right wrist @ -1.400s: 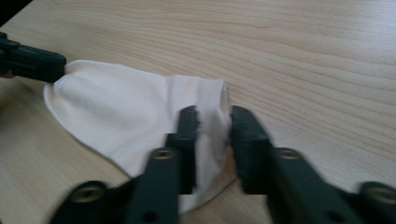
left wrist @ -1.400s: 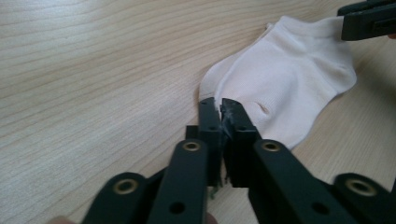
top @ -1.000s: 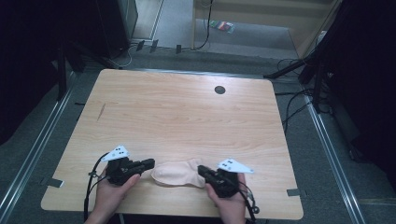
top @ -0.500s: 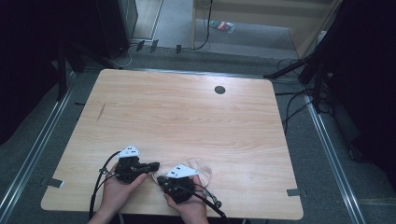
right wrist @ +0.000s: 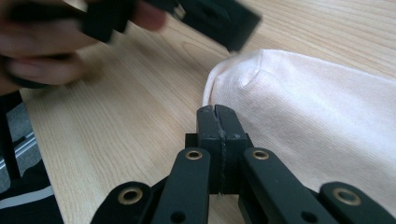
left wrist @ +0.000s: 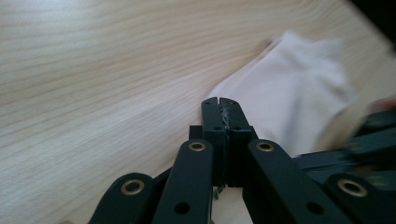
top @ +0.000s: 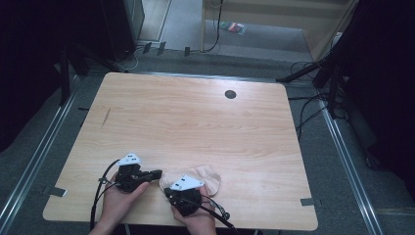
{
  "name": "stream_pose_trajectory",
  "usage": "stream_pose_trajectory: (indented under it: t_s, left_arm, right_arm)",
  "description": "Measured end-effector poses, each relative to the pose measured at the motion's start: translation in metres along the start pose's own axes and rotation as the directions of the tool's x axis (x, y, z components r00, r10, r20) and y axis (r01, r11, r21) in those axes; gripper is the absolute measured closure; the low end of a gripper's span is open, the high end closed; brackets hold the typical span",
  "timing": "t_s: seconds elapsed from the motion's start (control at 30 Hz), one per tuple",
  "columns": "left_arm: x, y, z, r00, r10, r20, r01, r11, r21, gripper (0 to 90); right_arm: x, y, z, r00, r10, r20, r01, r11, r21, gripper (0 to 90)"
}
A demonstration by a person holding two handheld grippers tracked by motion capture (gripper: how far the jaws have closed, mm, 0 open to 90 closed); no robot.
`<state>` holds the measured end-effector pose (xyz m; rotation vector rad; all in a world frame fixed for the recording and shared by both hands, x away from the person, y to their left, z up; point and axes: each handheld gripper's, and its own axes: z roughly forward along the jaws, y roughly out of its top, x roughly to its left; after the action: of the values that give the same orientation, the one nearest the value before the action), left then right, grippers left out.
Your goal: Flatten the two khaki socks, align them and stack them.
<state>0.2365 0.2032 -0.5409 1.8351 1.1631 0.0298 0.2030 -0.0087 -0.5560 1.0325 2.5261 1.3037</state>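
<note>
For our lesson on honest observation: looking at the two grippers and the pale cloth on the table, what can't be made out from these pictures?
- Whether either shut gripper pinches the cloth: its edge lies behind the jaws in both gripper views.
- The cloth's near part: in the high view the right gripper and its grey plate cover it.
- The left gripper and hand in the right gripper view: blurred, cut by the top edge.
- The small item on the floor: too small.

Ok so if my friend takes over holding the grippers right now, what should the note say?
Left gripper: jaws shut, tips at the left edge of the pale pink cloth; whether they pinch a bit of it is unclear.
Right gripper: jaws shut, lying against the cloth's near side, close to the left one.
The cloth sits near the front edge of the wooden table.
Done: the cloth looks folded over into a short rounded bundle.
Left: probably let go, flatten the fold and check that the edges line up.
</note>
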Motion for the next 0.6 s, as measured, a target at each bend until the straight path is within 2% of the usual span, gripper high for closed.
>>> stream_pose_trajectory:
  t_s: [0.03,0.1,0.17,0.23,0.27,0.37,0.47,0.5,0.53,0.57,0.6]
  left_arm:
    - [-0.005,0.000,-0.006,0.9993,0.004,0.038,-0.004,0.9999,-0.016,90.0]
    - [-0.007,0.000,-0.005,0.9993,0.012,0.036,-0.012,0.9999,0.003,90.0]
    - [-0.009,-0.004,-0.002,0.9998,0.020,-0.009,-0.020,0.9976,0.067,90.0]
    - [-0.006,-0.007,0.001,0.9999,0.012,0.005,-0.012,0.9929,0.118,90.0]
    - [-0.006,-0.008,0.002,0.9996,0.027,0.004,-0.028,0.9904,0.136,90.0]
    - [-0.008,-0.009,0.006,0.9975,0.064,-0.029,-0.058,0.9838,0.169,90.0]
    - [-0.011,-0.008,0.006,0.9937,0.095,-0.059,-0.084,0.9823,0.168,90.0]
    - [-0.010,-0.008,0.006,0.9937,0.096,-0.057,-0.086,0.9823,0.166,90.0]
    - [-0.010,-0.008,0.006,0.9947,0.089,-0.051,-0.079,0.9831,0.165,90.0]
    - [-0.007,-0.008,0.006,0.9964,0.078,-0.033,-0.071,0.9844,0.161,90.0]
    - [-0.007,-0.008,0.006,0.9964,0.078,-0.033,-0.071,0.9844,0.161,90.0]
  right_arm:
    - [0.000,0.000,0.000,1.0000,0.003,0.003,-0.003,1.000,0.000,90.0]
    - [0.000,0.000,0.000,1.0000,0.002,0.004,-0.002,1.000,0.000,90.0]
    - [0.001,0.000,0.000,0.9999,0.008,0.009,-0.008,1.000,-0.001,90.0]
    - [0.000,0.000,0.000,0.9999,0.013,0.011,-0.012,1.000,-0.003,90.0]
    - [0.000,0.000,0.000,0.9997,0.020,0.013,-0.020,1.000,-0.004,90.0]
    - [-0.001,0.000,0.000,0.9996,0.024,0.017,-0.024,1.000,-0.005,90.0]
    - [-0.004,0.000,-0.001,0.9989,0.046,0.010,-0.046,0.999,-0.012,90.0]
    - [-0.007,-0.001,-0.004,0.9982,0.061,-0.002,-0.061,0.998,-0.035,90.0]
    - [-0.014,0.000,-0.018,0.9965,0.083,-0.001,-0.083,0.993,-0.088,90.0]
    - [-0.020,0.002,-0.028,0.9959,0.090,0.012,-0.088,0.990,-0.109,90.0]
    - [-0.027,0.003,-0.039,0.9940,0.101,0.043,-0.095,0.987,-0.129,90.0]
